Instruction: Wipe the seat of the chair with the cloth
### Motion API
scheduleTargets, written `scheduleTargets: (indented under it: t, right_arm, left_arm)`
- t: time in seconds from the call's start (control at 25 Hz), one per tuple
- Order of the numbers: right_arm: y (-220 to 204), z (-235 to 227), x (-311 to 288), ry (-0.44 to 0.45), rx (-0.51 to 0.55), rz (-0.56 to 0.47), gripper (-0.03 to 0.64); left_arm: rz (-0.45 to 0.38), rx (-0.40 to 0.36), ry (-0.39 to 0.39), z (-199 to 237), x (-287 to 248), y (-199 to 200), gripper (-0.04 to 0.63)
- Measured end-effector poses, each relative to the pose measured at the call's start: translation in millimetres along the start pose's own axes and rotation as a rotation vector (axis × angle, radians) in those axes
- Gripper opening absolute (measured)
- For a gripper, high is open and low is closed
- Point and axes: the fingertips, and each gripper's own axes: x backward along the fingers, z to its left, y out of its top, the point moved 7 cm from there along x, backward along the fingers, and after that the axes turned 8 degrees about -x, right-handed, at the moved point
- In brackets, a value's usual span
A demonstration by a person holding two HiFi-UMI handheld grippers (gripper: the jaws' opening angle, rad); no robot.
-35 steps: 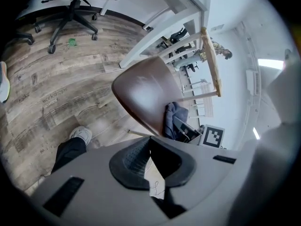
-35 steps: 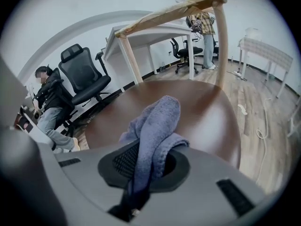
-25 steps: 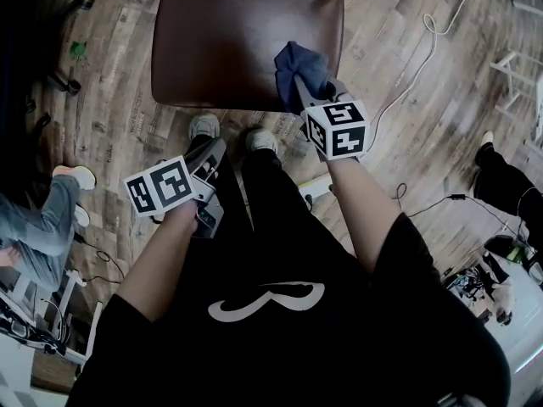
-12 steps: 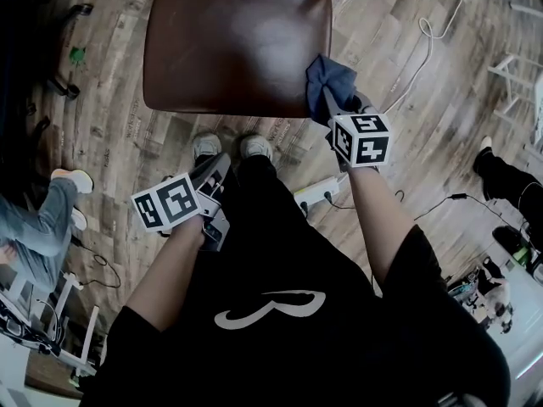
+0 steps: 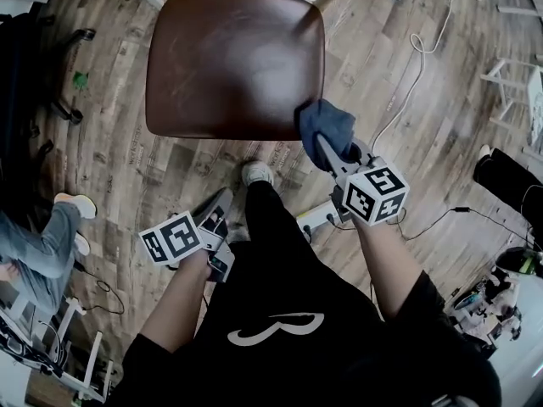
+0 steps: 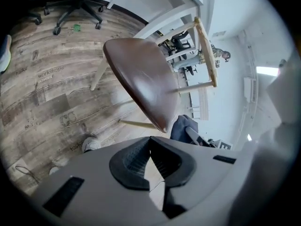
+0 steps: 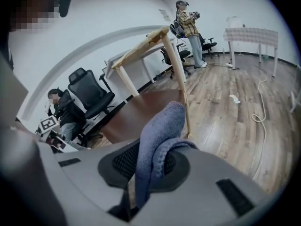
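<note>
The right gripper (image 5: 323, 142) pinches the blue cloth (image 5: 327, 120) tight. The cloth has slid off to the near right corner of the brown chair seat (image 5: 229, 58). The left gripper (image 5: 218, 208), closed on nothing, has dropped nearer, beside the leg (image 5: 273, 231).

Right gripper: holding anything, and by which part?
Right gripper is shut on the blue cloth, pinching a bunched fold; the rest sticks out ahead.

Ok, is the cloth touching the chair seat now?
Cannot tell. In the head view the blue cloth overlaps a front corner of the brown chair seat; the left gripper view shows it right beside that corner, neither contact nor gap plain.
</note>
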Motion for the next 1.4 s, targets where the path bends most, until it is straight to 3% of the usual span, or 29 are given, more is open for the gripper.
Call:
scheduleTargets:
  t: [0.32, 0.6, 0.72, 0.88, 1.08, 1.24, 1.4]
  right_arm:
    - [-2, 95, 80, 0.206, 0.015, -0.083, 0.046]
    - [7, 223, 193, 0.378, 0.133, -0.211, 0.046]
    - [1, 273, 266, 0.401, 0.147, -0.286, 0.046]
    - [-3, 330, 342, 0.374, 0.309, -0.345, 0.046]
    - [8, 389, 428, 0.398, 0.328, -0.450, 0.046]
    - [21, 425, 460, 0.440, 0.358, -0.498, 0.046]
    - [20, 439, 474, 0.469, 0.431, -0.480, 0.046]
  left_arm:
    - [-0.080, -0.224, -0.076, -37, 68, -5, 0.014]
    - [-0.161, -0.536, -0.240, -128, 195, -26, 0.014]
    - [-0.169, -0.656, -0.310, -171, 255, -53, 0.014]
    - [-0.225, -0.799, -0.411, -227, 327, -79, 0.014]
    - [-0.295, -0.981, -0.439, -292, 409, -108, 0.014]
    - [-0.363, -1.106, -0.482, -339, 460, -119, 0.014]
    - [-0.388, -1.194, -0.489, -358, 475, -137, 0.014]
